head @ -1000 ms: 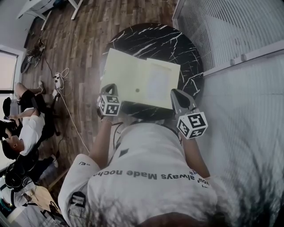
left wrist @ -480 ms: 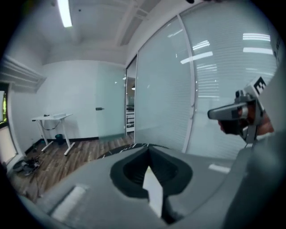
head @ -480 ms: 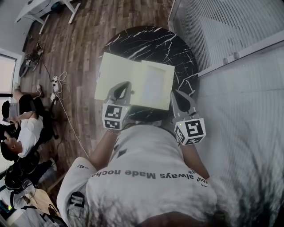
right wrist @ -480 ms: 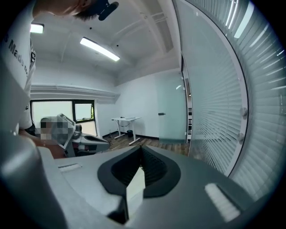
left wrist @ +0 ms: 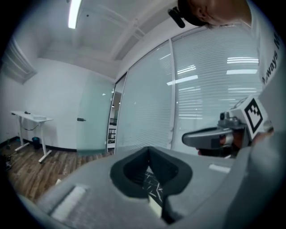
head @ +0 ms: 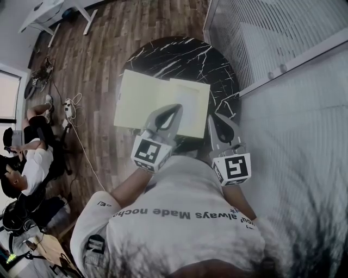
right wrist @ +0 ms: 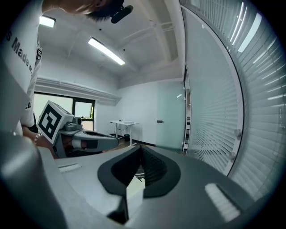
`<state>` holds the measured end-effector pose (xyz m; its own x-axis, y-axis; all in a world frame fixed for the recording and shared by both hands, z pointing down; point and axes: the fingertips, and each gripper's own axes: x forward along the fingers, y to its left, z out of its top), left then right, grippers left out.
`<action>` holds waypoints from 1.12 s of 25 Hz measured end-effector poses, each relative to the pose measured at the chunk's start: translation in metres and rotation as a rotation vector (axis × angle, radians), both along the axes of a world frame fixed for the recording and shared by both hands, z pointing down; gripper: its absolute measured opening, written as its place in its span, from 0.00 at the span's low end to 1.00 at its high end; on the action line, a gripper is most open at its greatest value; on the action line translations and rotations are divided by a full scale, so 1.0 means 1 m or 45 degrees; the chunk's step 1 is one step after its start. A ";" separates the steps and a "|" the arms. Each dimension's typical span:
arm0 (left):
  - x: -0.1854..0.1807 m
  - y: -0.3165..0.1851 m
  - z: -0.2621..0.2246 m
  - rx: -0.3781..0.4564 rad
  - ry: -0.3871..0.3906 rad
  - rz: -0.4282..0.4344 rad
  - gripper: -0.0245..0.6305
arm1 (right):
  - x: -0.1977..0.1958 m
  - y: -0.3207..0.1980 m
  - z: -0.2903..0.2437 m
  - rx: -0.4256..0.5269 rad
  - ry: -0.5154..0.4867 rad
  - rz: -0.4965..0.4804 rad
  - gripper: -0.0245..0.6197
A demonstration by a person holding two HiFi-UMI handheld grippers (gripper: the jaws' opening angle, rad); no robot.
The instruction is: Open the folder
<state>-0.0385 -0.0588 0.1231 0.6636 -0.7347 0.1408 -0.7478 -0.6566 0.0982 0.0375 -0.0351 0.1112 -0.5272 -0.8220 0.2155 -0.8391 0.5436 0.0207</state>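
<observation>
A pale yellow folder lies flat on the round black marble table, with a lighter panel on its right half. My left gripper hangs above the folder's near edge, raised and roughly level, jaws shut with nothing in them. Between its jaws, the left gripper view shows the left gripper with only a strip of marble and folder edge below. My right gripper is held off the folder's near right corner, shut and empty. The right gripper view shows the right gripper the same way, with the left gripper beside it.
A glass wall with blinds runs close along the right of the table. Wooden floor with cables lies to the left, seated people beyond it, and a white desk in the far corner.
My left gripper has risen from the folder's near left edge and swung right, over its near middle. The right gripper has lifted slightly. The folder has stayed in place.
</observation>
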 end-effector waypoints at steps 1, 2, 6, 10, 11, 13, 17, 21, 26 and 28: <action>0.004 0.001 -0.001 0.005 0.006 0.010 0.04 | 0.001 0.000 -0.002 0.006 0.000 0.003 0.04; 0.008 0.001 -0.003 0.010 0.009 0.017 0.04 | 0.003 -0.001 -0.003 0.009 -0.002 0.005 0.04; 0.013 0.002 -0.006 0.017 0.007 0.028 0.04 | 0.004 -0.001 -0.008 0.014 -0.012 -0.001 0.04; 0.018 0.003 -0.011 0.032 0.015 0.032 0.04 | 0.005 -0.001 -0.009 0.023 -0.013 -0.009 0.04; 0.020 0.003 -0.011 0.033 0.015 0.033 0.04 | 0.006 -0.002 -0.009 0.024 -0.014 -0.009 0.04; 0.022 0.004 -0.010 0.032 0.014 0.037 0.04 | 0.006 -0.002 -0.008 0.022 -0.018 -0.010 0.04; 0.023 0.004 -0.008 0.021 0.020 0.039 0.04 | 0.004 -0.002 -0.008 0.015 -0.024 -0.020 0.04; 0.022 0.003 -0.003 0.008 0.015 0.038 0.04 | 0.003 -0.003 -0.005 0.012 -0.027 -0.024 0.04; 0.024 0.003 -0.001 -0.001 0.019 0.041 0.04 | 0.003 -0.003 -0.006 0.010 -0.026 -0.023 0.04; 0.024 0.003 -0.002 -0.003 0.023 0.043 0.04 | 0.004 -0.004 -0.007 0.008 -0.024 -0.022 0.04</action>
<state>-0.0140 -0.0563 0.1211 0.6903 -0.7117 0.1301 -0.7235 -0.6810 0.1132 0.0413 -0.0390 0.1046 -0.5454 -0.8139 0.2004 -0.8297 0.5581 0.0085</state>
